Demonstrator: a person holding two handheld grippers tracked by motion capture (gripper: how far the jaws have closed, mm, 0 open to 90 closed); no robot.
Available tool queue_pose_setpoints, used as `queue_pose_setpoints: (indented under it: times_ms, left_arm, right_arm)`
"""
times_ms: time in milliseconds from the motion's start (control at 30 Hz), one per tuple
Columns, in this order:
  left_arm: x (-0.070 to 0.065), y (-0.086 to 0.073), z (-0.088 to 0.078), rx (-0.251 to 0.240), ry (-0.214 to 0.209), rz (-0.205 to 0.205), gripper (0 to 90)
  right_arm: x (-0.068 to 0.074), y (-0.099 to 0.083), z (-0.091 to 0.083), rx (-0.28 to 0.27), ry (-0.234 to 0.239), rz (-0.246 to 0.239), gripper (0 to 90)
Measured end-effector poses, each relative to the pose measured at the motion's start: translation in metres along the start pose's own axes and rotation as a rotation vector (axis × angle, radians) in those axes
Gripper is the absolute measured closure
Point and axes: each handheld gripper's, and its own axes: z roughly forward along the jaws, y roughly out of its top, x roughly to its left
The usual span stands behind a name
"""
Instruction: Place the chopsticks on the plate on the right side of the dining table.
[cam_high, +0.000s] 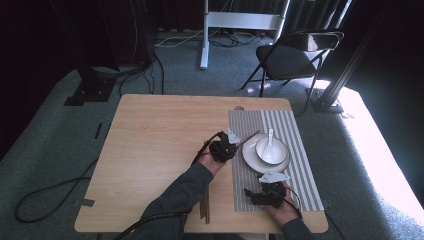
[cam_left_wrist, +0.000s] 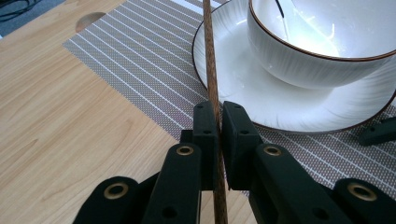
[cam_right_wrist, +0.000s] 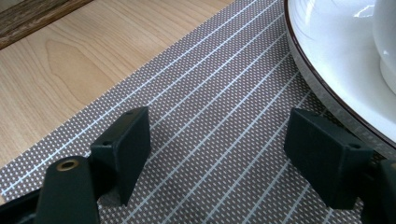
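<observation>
The chopstick is sitting clamped in the left hand-held gripper, and in the left gripper view it is running straight up the centre of the frame, its far end crossing the left rim of the plate. In the high view that same stick is slanting from the left hand-held gripper at centre frame up toward the plate's upper-left edge. The right hand-held gripper is resting low over the striped placemat, jaws spread wide and holding nothing, with the plate rim curving in at the upper right of its view.

What could be going wrong from here? The grip is falling near one end of the stick, so the long free end is likely to be swinging with every wrist turn; I judge it could be knocking the bowl or sliding under the plate rim. A round, smooth stick may also be twisting between flat pads.

Counting: one plate, one bowl sitting on it, one white spoon lying in the bowl, one placemat, one chopstick held, and a small bundle of dark sticks lying on the worktop at lower centre, too blurred to number.
</observation>
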Motion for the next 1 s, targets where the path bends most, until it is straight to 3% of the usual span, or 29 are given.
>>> queue_pose_setpoints:
  times_ms: [1000]
  left_arm:
    - [-0.007, 0.010, 0.028, 0.026, -0.021, 0.006, 85.3]
  right_arm:
    - [0.001, 0.000, 0.000, -0.003, -0.004, 0.003, 22.1]
